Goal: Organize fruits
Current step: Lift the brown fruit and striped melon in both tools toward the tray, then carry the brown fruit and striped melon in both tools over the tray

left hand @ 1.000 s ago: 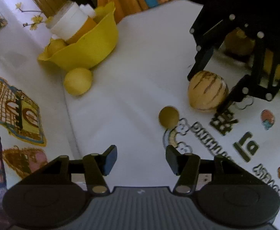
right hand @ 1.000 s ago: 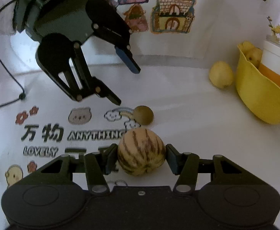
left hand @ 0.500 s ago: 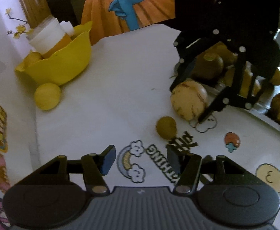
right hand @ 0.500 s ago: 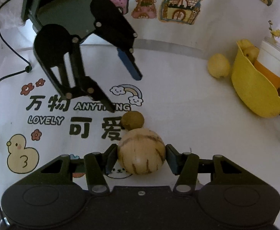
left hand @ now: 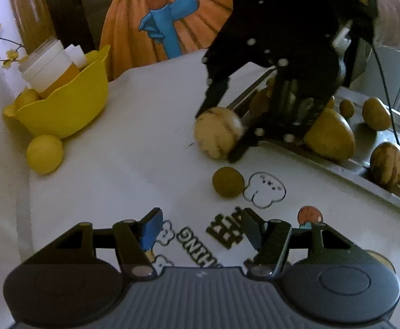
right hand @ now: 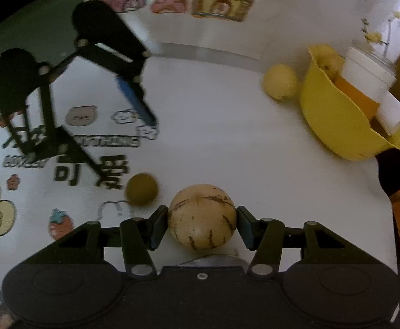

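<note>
My right gripper [right hand: 201, 219] is shut on a round tan fruit with dark stripes [right hand: 202, 230]. In the left wrist view this striped fruit [left hand: 217, 133] hangs just off the white cloth, beside a metal tray [left hand: 378, 189]. A small brown-green round fruit [left hand: 228, 181] lies on the cloth just ahead of my left gripper [left hand: 200, 219]. That gripper's jaws are opening and have nothing between them. In the right wrist view the small fruit [right hand: 141, 189] sits to the left of the striped one, below the left gripper [right hand: 125, 147].
The metal tray holds several brownish and striped fruits. A yellow bowl [left hand: 63, 109] with a white-lidded orange cup [left hand: 49, 68] and a fruit stands at the back left. A yellow fruit [left hand: 44, 154] lies beside the bowl. The table's edge [right hand: 386, 192] runs down the right of the right wrist view.
My left gripper has turned towards the tray and come closer to the small fruit, and its jaws stand wider. My right gripper has kept its grip on the striped fruit and moved it nearer the tray.
</note>
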